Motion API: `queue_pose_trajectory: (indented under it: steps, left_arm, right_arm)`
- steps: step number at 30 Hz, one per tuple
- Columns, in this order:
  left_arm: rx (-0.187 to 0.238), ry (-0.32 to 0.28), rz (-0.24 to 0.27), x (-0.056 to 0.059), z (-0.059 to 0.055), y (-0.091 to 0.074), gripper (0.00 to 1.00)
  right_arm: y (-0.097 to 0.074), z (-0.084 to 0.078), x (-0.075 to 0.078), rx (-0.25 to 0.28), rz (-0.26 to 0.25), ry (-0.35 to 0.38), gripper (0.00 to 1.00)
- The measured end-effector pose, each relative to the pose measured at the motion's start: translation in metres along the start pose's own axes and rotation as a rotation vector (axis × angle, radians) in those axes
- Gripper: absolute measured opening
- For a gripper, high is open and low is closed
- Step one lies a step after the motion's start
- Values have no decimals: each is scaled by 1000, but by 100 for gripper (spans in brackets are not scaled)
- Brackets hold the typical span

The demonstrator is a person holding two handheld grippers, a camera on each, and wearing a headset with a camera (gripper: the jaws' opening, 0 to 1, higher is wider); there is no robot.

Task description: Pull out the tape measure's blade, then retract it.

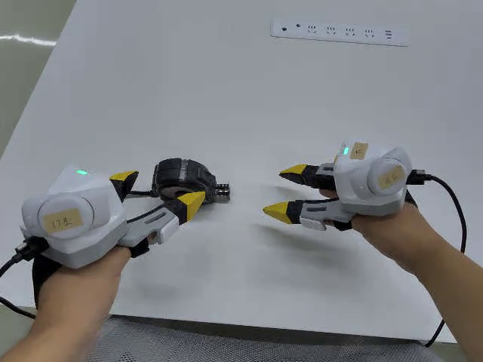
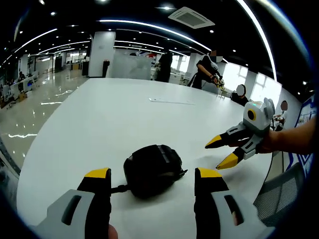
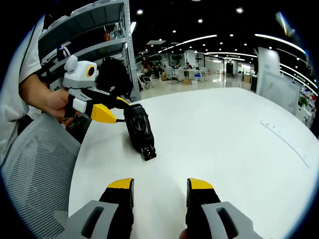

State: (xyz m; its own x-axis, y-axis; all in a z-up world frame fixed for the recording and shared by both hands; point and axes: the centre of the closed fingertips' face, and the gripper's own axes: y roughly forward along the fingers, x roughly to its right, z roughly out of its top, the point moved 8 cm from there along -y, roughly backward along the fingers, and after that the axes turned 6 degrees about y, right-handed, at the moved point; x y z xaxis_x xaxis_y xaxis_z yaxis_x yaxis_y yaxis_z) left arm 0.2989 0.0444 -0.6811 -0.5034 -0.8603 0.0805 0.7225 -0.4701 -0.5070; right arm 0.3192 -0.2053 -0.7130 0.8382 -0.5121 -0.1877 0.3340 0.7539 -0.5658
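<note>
A black tape measure [image 1: 183,179] lies on the white table [image 1: 226,90], its blade hook [image 1: 221,192] just out of the case and pointing right. My left gripper [image 1: 157,191] is open, its yellow-tipped jaws standing either side of the case without closing on it; the left gripper view has the tape measure [image 2: 152,169] between and just beyond the left gripper [image 2: 153,174]. My right gripper [image 1: 284,192] is open, a short way right of the hook, nothing in it. From the right gripper [image 3: 160,184] the tape measure [image 3: 139,128] lies ahead with its hook [image 3: 148,152] nearest.
A white power strip [image 1: 339,32] lies at the table's far right. A black cable [image 1: 453,219] trails from the right gripper over the table's near edge. A mesh chair [image 3: 35,169] stands at the near side. People stand at the far end of the room [image 2: 207,69].
</note>
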Motion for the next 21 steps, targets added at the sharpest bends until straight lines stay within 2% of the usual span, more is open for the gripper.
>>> queue_pose_trajectory:
  steps: [5, 11, 21]
  left_arm:
    - [-7, 34, -48, 2, -4, -5, 65]
    - [-18, 69, -98, 2, -8, -12, 69]
    - [-30, 118, -137, -9, -11, -26, 74]
  right_arm:
    - [-13, -8, 4, 3, -26, 35, 44]
    - [-29, -11, 2, -1, -63, 40, 53]
    - [-54, -23, -4, -8, -115, 55, 62]
